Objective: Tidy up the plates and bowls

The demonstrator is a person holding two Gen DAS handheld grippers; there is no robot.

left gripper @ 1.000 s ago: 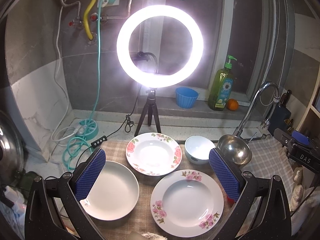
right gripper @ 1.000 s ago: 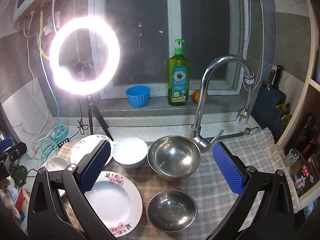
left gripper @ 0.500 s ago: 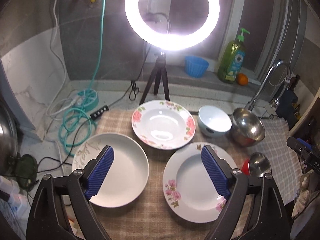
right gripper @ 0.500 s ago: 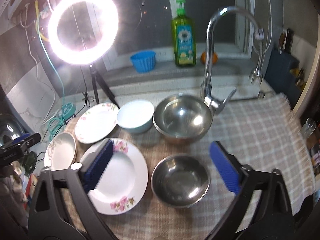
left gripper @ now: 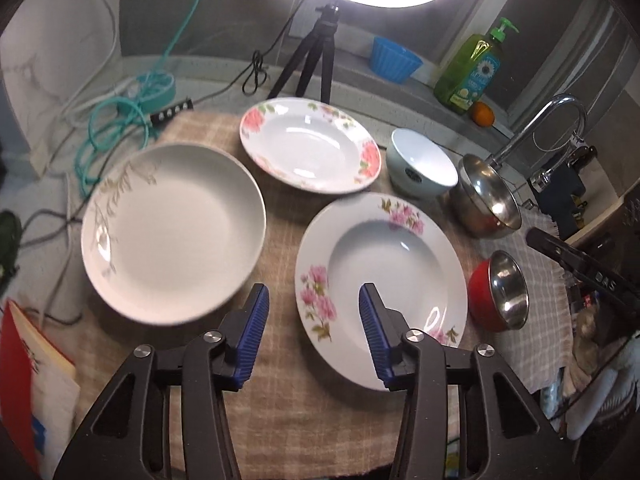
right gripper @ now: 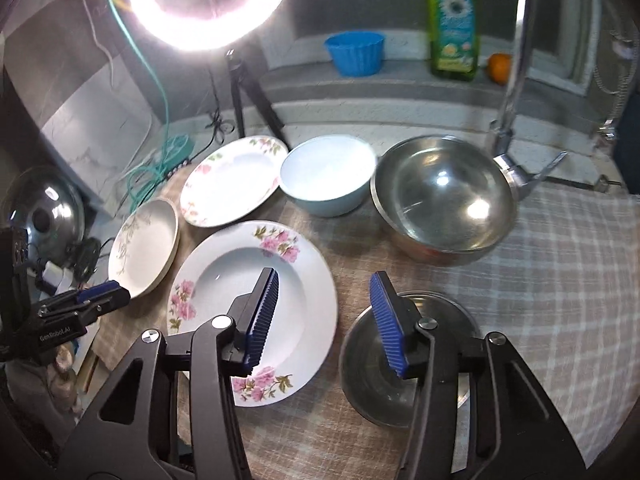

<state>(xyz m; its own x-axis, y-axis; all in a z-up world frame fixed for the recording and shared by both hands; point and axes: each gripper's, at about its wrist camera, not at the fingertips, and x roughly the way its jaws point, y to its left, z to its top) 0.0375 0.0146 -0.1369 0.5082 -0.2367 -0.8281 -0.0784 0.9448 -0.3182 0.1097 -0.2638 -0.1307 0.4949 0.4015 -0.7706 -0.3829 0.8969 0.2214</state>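
**Both grippers lower toward the dishes, jaws narrowing**

Both grippers have dropped closer to the cloth since the earlier frames, and their jaws have just been closing with nothing clamped. Left gripper [left gripper: 311,294] hangs unclenched over the near-left rim of the pink-flowered plate [left gripper: 380,276]. Right gripper [right gripper: 324,280], also released, straddles the gap between that plate and the small steel bowl [right gripper: 404,384]. Beyond lie 2 more plates (one plain [left gripper: 172,232], one red-flowered [left gripper: 310,142]), a white bowl [right gripper: 326,174] and a large steel bowl [right gripper: 442,196].

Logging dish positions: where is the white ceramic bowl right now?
The white bowl sits at the back of the cloth, between the rose plate and the big steel bowl, in front of the window ledge.
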